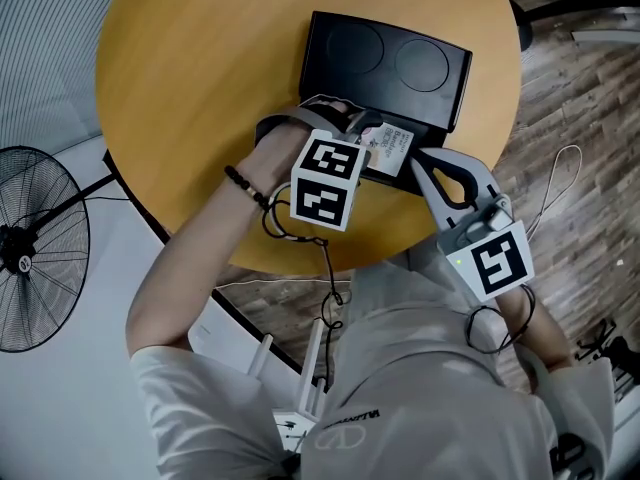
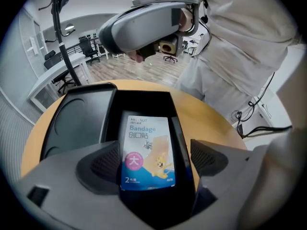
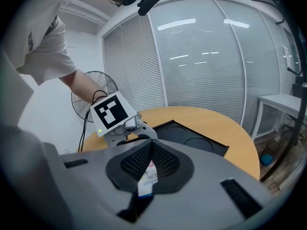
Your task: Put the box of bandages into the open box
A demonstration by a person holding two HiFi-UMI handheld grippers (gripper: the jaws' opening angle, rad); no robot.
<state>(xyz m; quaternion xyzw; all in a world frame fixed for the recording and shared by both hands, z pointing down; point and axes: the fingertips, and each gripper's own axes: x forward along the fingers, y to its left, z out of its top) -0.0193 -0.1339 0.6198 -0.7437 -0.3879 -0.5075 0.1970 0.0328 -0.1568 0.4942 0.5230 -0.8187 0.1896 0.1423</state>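
Note:
The bandage box [image 1: 389,150], white and blue with "Bandage" printed on it, hangs over the near end of the open black box [image 1: 440,118]. My right gripper [image 1: 413,160] reaches in from the right and is shut on one edge of it; in the right gripper view the bandage box [image 3: 148,178] shows pinched between the pads. My left gripper [image 1: 356,133] sits just to its left. In the left gripper view the bandage box [image 2: 147,150] lies between the wide-apart jaws of the left gripper [image 2: 153,161], above the black box's deep compartment [image 2: 144,102]. A gap shows on the right side.
The black box's lid [image 1: 385,66], with two round recesses, lies flat behind the compartment on the round wooden table [image 1: 200,88]. A standing fan [image 1: 30,253] and cables are on the floor at the left. My torso is close to the table's near edge.

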